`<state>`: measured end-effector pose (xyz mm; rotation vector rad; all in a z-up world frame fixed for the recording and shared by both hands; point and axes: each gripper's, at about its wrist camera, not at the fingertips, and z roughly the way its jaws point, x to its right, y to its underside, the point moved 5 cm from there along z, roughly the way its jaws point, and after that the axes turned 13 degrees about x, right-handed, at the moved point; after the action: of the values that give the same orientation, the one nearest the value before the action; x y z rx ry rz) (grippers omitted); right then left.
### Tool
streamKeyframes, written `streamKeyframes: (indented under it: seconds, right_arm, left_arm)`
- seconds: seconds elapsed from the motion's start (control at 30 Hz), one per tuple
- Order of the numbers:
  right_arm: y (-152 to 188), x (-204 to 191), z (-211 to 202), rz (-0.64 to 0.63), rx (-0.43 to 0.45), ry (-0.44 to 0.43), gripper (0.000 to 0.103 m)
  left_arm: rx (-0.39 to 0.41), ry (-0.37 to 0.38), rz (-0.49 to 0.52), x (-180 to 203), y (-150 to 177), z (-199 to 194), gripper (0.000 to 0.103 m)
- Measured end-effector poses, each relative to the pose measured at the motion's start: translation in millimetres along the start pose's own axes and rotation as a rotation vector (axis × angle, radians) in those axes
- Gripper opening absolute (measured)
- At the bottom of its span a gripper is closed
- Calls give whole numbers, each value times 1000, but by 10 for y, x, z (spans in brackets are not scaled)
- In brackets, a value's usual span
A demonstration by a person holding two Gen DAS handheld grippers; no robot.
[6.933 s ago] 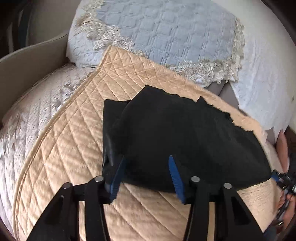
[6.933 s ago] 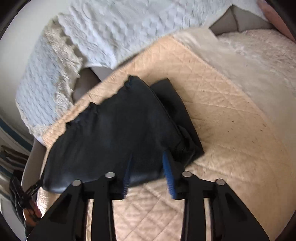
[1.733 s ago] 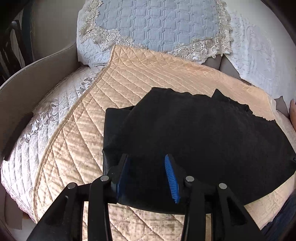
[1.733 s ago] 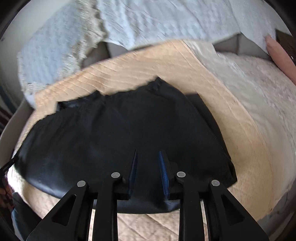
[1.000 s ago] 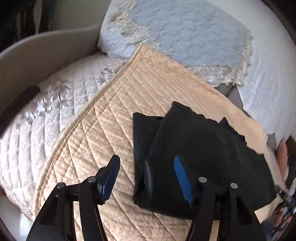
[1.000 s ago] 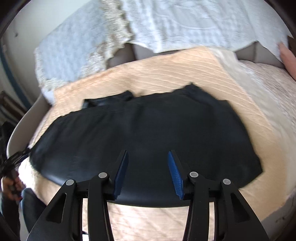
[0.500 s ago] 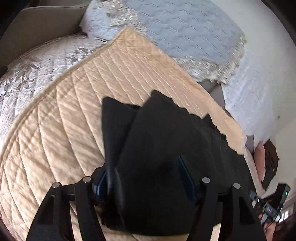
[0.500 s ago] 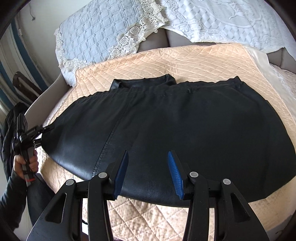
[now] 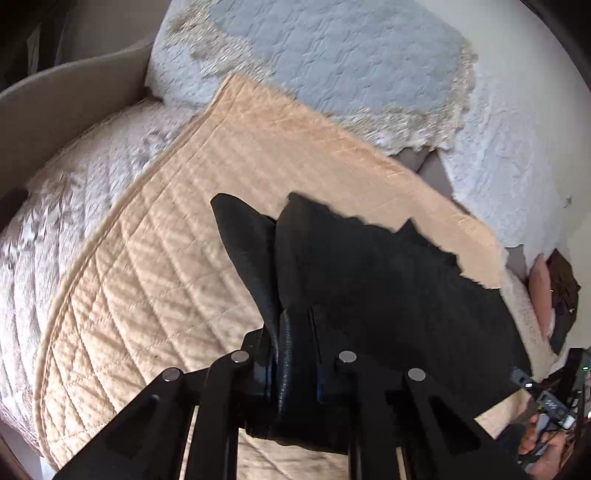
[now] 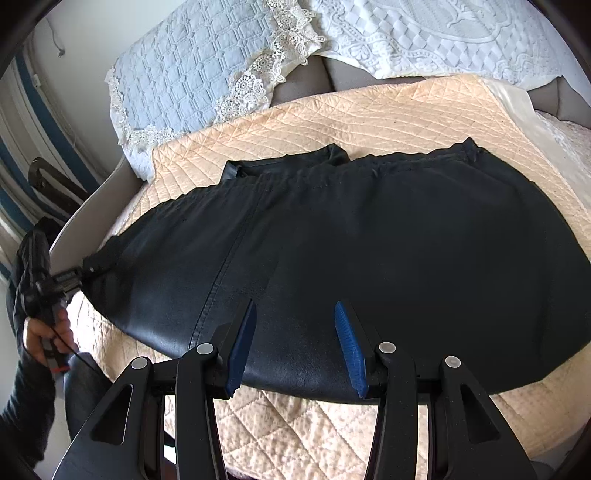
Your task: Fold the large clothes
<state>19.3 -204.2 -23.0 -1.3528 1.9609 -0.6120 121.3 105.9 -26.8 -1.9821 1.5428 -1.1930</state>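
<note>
A large black garment (image 10: 369, 240) lies spread flat on a peach quilted cover (image 10: 369, 110). One black piece sticks out beyond its far edge. In the left wrist view the garment (image 9: 388, 288) runs away to the right. My left gripper (image 9: 293, 365) is at its near left corner, jaws closing with a thick fold of the black fabric pinched between the pads. The right wrist view shows that gripper (image 10: 74, 277) gripping the garment's left end, held by a hand (image 10: 40, 332). My right gripper (image 10: 295, 343) hangs open over the near hem, nothing between its blue pads.
The peach cover (image 9: 166, 258) lies on a sofa seat, with a pale floral quilt (image 9: 55, 221) to its left. A blue lace-edged pillow (image 10: 192, 74) and a white lace cover (image 10: 424, 33) lean on the backrest. The beige sofa arm (image 9: 66, 96) rises at the left.
My left gripper's jaws have come together on the garment's left corner, bunching the fabric into a fold. The right gripper stays open over the near hem.
</note>
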Motion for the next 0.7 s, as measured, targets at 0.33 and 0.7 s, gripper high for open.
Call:
streamKeyframes:
  seconds: [0.33,0.7]
  right_arm:
    - [-23,194,-151,79,45,-8,46]
    - [94,432,-203,183,30,-25,46]
  left_arm:
    - [27,334,108,1480,-319,-250,14]
    - [-287,436,159,2311,920,825,22]
